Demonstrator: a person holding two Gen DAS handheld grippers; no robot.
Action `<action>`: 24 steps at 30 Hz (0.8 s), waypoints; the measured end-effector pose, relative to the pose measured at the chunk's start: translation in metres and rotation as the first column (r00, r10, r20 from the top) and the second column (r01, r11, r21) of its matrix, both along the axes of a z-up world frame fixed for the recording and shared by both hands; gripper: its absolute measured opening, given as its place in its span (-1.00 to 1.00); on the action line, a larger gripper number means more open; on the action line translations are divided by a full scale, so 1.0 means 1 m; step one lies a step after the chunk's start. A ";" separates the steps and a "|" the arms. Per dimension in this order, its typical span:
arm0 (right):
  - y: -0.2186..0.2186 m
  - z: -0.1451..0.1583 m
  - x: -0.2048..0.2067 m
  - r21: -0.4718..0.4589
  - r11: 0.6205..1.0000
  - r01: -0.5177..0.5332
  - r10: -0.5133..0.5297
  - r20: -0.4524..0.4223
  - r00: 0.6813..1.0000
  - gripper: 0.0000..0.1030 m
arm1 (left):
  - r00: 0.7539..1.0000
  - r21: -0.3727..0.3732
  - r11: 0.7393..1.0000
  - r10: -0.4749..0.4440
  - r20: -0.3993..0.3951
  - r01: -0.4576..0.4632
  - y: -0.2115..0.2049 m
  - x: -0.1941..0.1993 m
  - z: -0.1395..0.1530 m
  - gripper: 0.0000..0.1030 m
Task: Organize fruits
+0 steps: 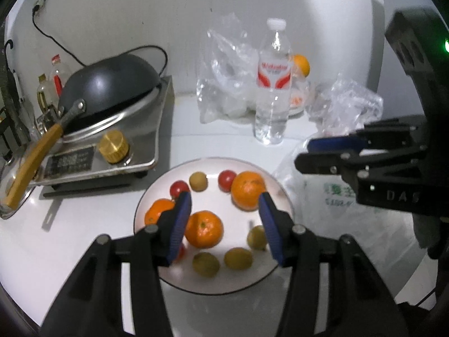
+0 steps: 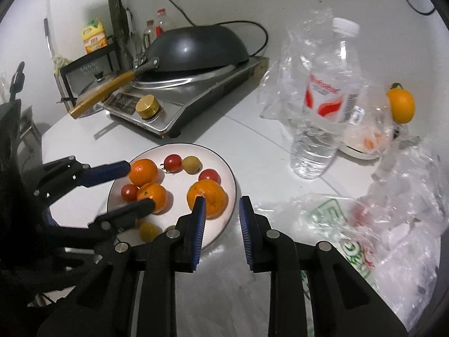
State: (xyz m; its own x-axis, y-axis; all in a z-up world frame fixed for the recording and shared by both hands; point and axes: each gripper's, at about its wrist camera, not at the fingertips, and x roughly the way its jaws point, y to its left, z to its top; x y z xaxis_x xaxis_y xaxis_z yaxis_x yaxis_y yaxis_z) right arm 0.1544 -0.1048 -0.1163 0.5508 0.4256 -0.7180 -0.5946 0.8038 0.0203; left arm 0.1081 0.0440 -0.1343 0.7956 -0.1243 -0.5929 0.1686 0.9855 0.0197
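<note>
A white wall [image 1: 140, 8] rises behind a white countertop [image 2: 247, 146].

On the white dark-rimmed plate [image 1: 157, 188] lie three mandarins [image 1: 204, 229], loose and apart — plus three cherry tomatoes [image 1: 226, 180] and four small yellow-green fruits [image 1: 238, 258].

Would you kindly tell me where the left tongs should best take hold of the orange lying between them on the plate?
Probably across its widest middle, coming straight down from above. The orange is round and sits stem-up on the plate, with the open left tongs already either side; a red tomato crowds one flank.
</note>
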 end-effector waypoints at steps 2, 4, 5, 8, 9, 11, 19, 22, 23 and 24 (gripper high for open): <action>-0.007 0.005 -0.006 0.006 1.000 0.010 -0.011 0.014 1.000 -0.46 | 1.000 -0.011 1.000 0.004 0.018 -0.004 -0.002 -0.005 0.007 0.01; -0.014 0.011 -0.012 0.011 1.000 0.020 -0.020 0.025 0.999 -0.37 | 0.999 -0.022 1.000 0.011 0.032 -0.010 -0.005 -0.011 0.015 0.08; -0.017 0.014 -0.015 0.015 1.000 0.025 -0.026 0.033 0.999 -0.30 | 0.999 -0.028 1.000 0.012 0.038 -0.011 -0.006 -0.013 0.017 0.24; -0.028 0.024 -0.024 0.030 0.999 0.041 -0.042 0.054 0.998 -0.29 | 0.998 -0.053 0.999 0.012 0.067 -0.008 -0.009 -0.024 0.028 0.38; -0.032 0.027 -0.028 0.033 0.998 0.046 -0.048 0.061 0.997 -0.28 | 0.997 -0.056 0.998 0.012 0.079 -0.008 -0.011 -0.028 0.033 0.41; -0.039 0.033 -0.035 0.040 0.998 0.056 -0.059 0.077 0.995 -0.27 | 0.995 -0.067 0.998 0.013 0.099 -0.006 -0.013 -0.035 0.041 0.47; -0.058 0.061 -0.059 0.078 0.992 0.101 -0.111 0.139 0.984 0.12 | 0.978 -0.092 0.996 0.029 0.207 -0.010 -0.020 -0.067 0.075 0.91; -0.065 0.073 -0.069 0.095 0.989 0.117 -0.132 0.170 0.977 0.26 | 0.969 -0.112 0.994 0.029 0.246 -0.001 -0.021 -0.079 0.087 0.98; -0.066 0.077 -0.072 0.101 0.987 0.124 -0.140 0.177 0.974 0.31 | 0.966 -0.126 0.992 0.031 0.256 0.002 -0.019 -0.083 0.091 0.98; -0.068 0.081 -0.074 0.107 0.986 0.130 -0.148 0.185 0.971 0.37 | 0.965 -0.134 0.991 0.035 0.261 0.000 -0.019 -0.085 0.094 0.98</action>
State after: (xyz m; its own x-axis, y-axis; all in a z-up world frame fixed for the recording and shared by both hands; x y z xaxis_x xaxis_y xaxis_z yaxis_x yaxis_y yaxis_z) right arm 0.0800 -0.1728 -0.0356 0.7328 0.3953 -0.5538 -0.4774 0.8787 -0.0045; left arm 0.0229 0.0254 -0.0406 0.9235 -0.1720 -0.3428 0.1577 0.9850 -0.0695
